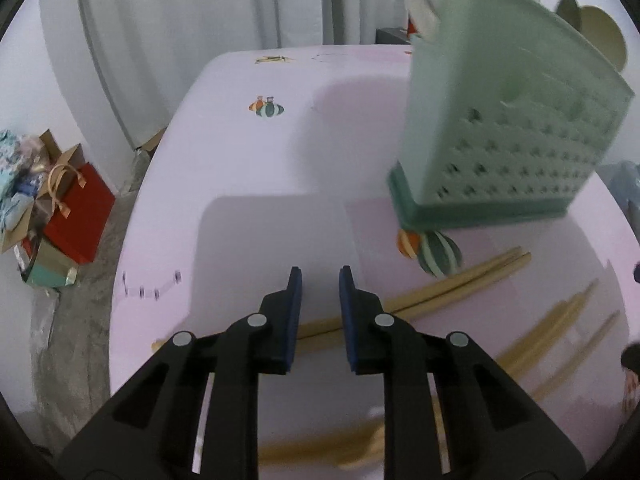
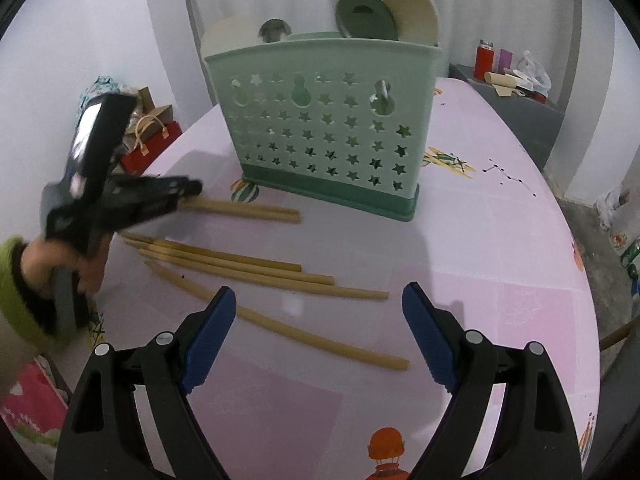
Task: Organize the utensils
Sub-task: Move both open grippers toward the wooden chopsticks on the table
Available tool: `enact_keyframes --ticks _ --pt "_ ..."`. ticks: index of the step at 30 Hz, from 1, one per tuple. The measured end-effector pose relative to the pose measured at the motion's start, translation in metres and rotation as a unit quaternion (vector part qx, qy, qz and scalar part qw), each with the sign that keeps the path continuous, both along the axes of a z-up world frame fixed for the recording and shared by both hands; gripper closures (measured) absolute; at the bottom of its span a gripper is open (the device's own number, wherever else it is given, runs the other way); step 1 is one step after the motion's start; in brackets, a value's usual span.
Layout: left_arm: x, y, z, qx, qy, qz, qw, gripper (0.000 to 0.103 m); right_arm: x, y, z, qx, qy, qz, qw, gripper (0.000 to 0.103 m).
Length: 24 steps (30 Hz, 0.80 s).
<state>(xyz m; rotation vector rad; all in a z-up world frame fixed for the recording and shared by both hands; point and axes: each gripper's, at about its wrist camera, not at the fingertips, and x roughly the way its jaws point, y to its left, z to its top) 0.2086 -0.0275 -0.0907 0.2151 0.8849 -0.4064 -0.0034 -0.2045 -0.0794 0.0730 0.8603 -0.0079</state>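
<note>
Mint-green utensil holder (image 2: 320, 120) with star-shaped cutouts and a darker green base. Inside it, a dark green round utensil head (image 2: 366, 16) beside a cream one (image 2: 412, 10). In front of the holder, pale yellow-tan chopsticks (image 2: 256, 266) on a pink tablecloth (image 2: 500, 280) printed with orange and green striped balloons. Both grippers, left gripper (image 1: 320, 312) and right gripper (image 2: 320, 336), are black with blue pads.

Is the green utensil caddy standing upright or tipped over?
Upright. The green utensil caddy rests flat on its darker base on the pink table, its open top facing up with round-headed utensils sticking out.
</note>
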Motion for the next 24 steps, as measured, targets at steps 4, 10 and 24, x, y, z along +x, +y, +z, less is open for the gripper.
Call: enact_keyframes --ticks 4,10,24 --pt "-0.027 -0.011 -0.002 -0.012 -0.008 -0.008 0.9999 0.086 -0.004 -0.009 0.001 0.009 -0.005 -0.014 1.000 0.020" --pt "-0.051 -0.036 -0.004 -0.026 -0.001 -0.036 0.9990 0.087 -0.013 -0.025 0.003 0.010 -0.011 -0.038 0.999 0.020" --pt "-0.074 -0.056 0.003 -0.061 0.015 -0.076 0.9951 0.086 -0.018 -0.040 0.006 0.025 -0.017 -0.055 0.998 0.020"
